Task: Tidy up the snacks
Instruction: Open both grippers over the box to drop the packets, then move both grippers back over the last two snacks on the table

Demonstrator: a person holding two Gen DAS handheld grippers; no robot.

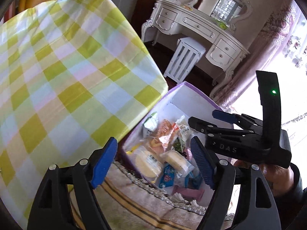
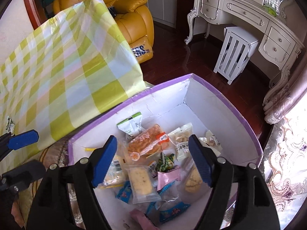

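Note:
A white box with a purple rim (image 2: 226, 95) stands on the floor beside the table and holds several wrapped snacks (image 2: 145, 143). It also shows in the left wrist view (image 1: 193, 92) with the snacks (image 1: 165, 134) inside. My right gripper (image 2: 153, 163) is open and empty, hovering above the box; it also shows in the left wrist view (image 1: 209, 120). My left gripper (image 1: 153, 161) is open and empty, over the table's corner and the box's near edge. One small packet (image 2: 9, 124) lies on the tablecloth at far left.
A table with a green checked cloth (image 1: 63, 72) fills the left. A patterned rug (image 1: 134, 207) lies under the box. A white dressing table (image 2: 249, 21), a white slatted stool (image 2: 234, 57) and a yellow armchair (image 2: 132, 19) stand beyond on dark wood floor.

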